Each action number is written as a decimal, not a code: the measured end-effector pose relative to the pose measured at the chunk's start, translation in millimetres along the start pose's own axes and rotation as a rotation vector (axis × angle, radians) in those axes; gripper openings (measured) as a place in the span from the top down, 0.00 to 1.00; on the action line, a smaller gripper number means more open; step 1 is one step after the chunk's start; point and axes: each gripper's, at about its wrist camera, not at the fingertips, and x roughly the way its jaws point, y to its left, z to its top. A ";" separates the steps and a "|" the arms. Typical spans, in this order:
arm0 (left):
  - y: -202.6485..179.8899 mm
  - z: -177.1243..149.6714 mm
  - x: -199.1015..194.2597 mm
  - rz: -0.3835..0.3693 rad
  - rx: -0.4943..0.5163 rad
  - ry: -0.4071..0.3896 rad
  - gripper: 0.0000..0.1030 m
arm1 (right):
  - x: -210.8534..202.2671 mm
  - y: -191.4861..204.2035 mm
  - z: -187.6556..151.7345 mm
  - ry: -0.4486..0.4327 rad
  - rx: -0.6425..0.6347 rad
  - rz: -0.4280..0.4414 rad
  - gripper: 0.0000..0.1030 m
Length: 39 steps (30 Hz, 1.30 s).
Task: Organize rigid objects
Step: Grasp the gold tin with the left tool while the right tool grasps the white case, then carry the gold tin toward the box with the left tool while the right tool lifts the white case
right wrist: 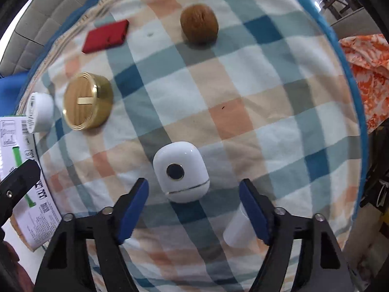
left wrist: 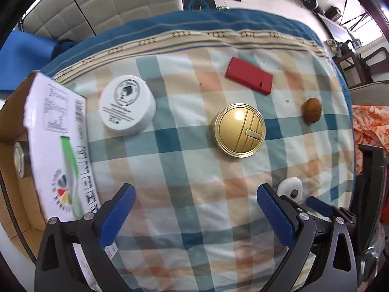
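On the checked cloth lie a gold round tin (left wrist: 239, 130) (right wrist: 86, 101), a white jar (left wrist: 127, 103) (right wrist: 40, 112), a red flat case (left wrist: 249, 79) (right wrist: 105, 36), a brown walnut-like ball (left wrist: 312, 110) (right wrist: 198, 24) and a white glossy case with a dark round button (right wrist: 181, 171) (left wrist: 290, 187). My left gripper (left wrist: 195, 209) is open and empty, hovering in front of the gold tin. My right gripper (right wrist: 194, 203) is open, its fingers just short of the white glossy case. A small white cylinder (right wrist: 237, 228) lies by my right finger.
A cardboard box (left wrist: 14, 131) with a printed white flap (left wrist: 58, 146) (right wrist: 14, 146) stands at the left edge of the cloth. An orange patterned fabric (right wrist: 364, 68) lies off the right side. A grey padded seat (left wrist: 116, 2) is behind the table.
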 end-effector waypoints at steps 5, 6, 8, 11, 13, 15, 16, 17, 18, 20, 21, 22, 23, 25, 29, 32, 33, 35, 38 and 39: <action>-5.0 10.3 16.1 -0.004 0.005 0.031 0.01 | 7.3 8.7 4.4 0.007 -0.047 -0.036 0.54; -6.3 12.8 18.3 -0.011 0.006 0.035 0.01 | 6.4 6.7 6.6 0.009 -0.040 -0.024 0.54; -10.3 19.6 23.2 -0.022 0.010 0.045 0.01 | 1.2 -1.6 13.5 -0.001 -0.014 -0.013 0.54; -17.6 32.8 34.1 -0.049 0.015 0.075 0.01 | -10.0 -14.4 29.9 -0.025 0.024 0.005 0.54; -22.2 44.2 42.7 -0.058 0.017 0.096 0.01 | -13.2 -20.9 42.4 -0.034 0.039 0.001 0.54; -27.6 53.4 53.3 -0.044 0.029 0.122 0.01 | -13.2 -26.2 54.4 -0.035 0.054 -0.005 0.54; -31.4 58.0 60.8 -0.037 0.040 0.140 0.01 | -12.5 -27.4 57.1 -0.034 0.059 -0.009 0.54; -32.9 62.0 64.3 -0.031 0.047 0.149 0.01 | -11.5 -28.5 60.4 -0.032 0.063 -0.008 0.54; -35.0 64.8 69.8 -0.020 0.055 0.160 0.01 | -9.8 -29.7 64.0 -0.026 0.072 -0.006 0.54; -37.4 66.4 78.6 -0.012 0.068 0.173 0.05 | -7.4 -31.9 69.4 -0.018 0.080 -0.005 0.54; -38.0 65.7 81.9 -0.007 0.074 0.178 0.20 | -6.3 -32.5 72.2 -0.014 0.084 -0.003 0.54; -38.6 64.5 85.3 0.009 0.085 0.186 0.30 | -4.3 -36.0 75.9 -0.011 0.092 0.001 0.54; -39.0 63.5 86.2 0.020 0.095 0.182 0.30 | -3.5 -36.2 77.1 -0.010 0.097 0.003 0.54; -40.7 61.7 87.2 0.032 0.110 0.179 0.30 | -2.2 -37.7 83.1 -0.006 0.100 0.004 0.54; -46.8 61.4 90.6 0.053 0.127 0.186 0.29 | 1.6 -36.0 91.5 0.008 0.082 -0.019 0.54; -47.7 59.0 90.0 0.050 0.122 0.173 0.35 | 4.6 -26.8 92.9 0.016 0.063 -0.047 0.54; -52.2 59.1 88.3 0.052 0.125 0.157 0.39 | 4.7 -24.2 93.8 0.018 0.056 -0.051 0.55; -63.8 65.3 82.0 0.048 0.115 0.137 0.39 | 5.4 -15.0 95.2 0.018 0.039 -0.061 0.57; -59.6 57.7 74.6 0.037 0.097 0.123 0.39 | 8.6 1.5 92.9 0.019 0.017 -0.056 0.57; -58.9 54.3 70.5 0.035 0.096 0.115 0.39 | 7.5 2.9 90.6 0.019 0.012 -0.053 0.58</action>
